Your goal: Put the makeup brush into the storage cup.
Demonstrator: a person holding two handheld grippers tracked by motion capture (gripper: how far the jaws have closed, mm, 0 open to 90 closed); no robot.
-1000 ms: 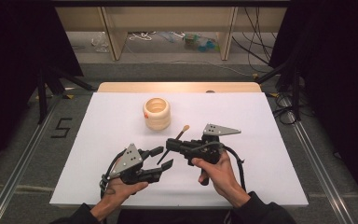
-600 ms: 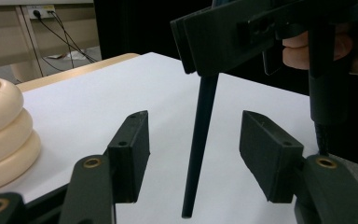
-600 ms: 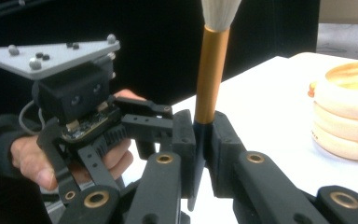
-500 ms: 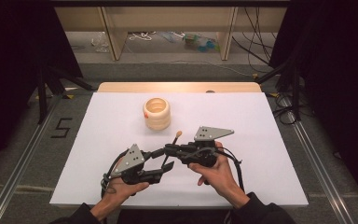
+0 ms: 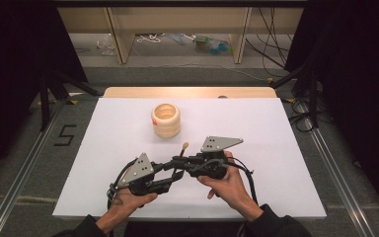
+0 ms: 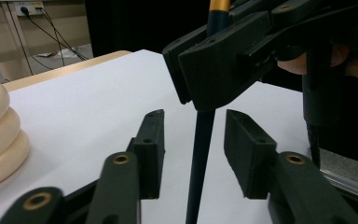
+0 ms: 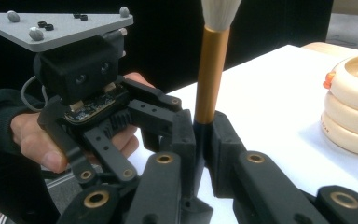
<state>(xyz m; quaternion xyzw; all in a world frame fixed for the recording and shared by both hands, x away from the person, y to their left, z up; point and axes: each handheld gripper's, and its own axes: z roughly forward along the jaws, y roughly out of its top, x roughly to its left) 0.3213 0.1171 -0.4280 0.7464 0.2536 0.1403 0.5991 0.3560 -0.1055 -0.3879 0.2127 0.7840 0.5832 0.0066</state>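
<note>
The right gripper (image 7: 200,135) is clenched on a brush (image 7: 210,70), gripping the dark handle just under the golden ferrule, so the pale bristles point up and the thin dark tail goes down toward the white table (image 5: 276,128). In the left gripper view, this tail (image 6: 200,158) passes between the two black jaws of the left gripper (image 6: 193,149), which stand released, with a gap on each side and no contact I can see. The step in hand seems to be a handover of the brush from right to left. To do it well, the left gripper should close slowly and squarely on the tail, with the handle in the middle of the pads (now it looks a little nearer to one jaw), and the right one should let go only when that hold is firm, otherwise the thin handle may swing or slip. The cream ringed holder (image 5: 166,120) stands well apart, farther up the table.
</note>
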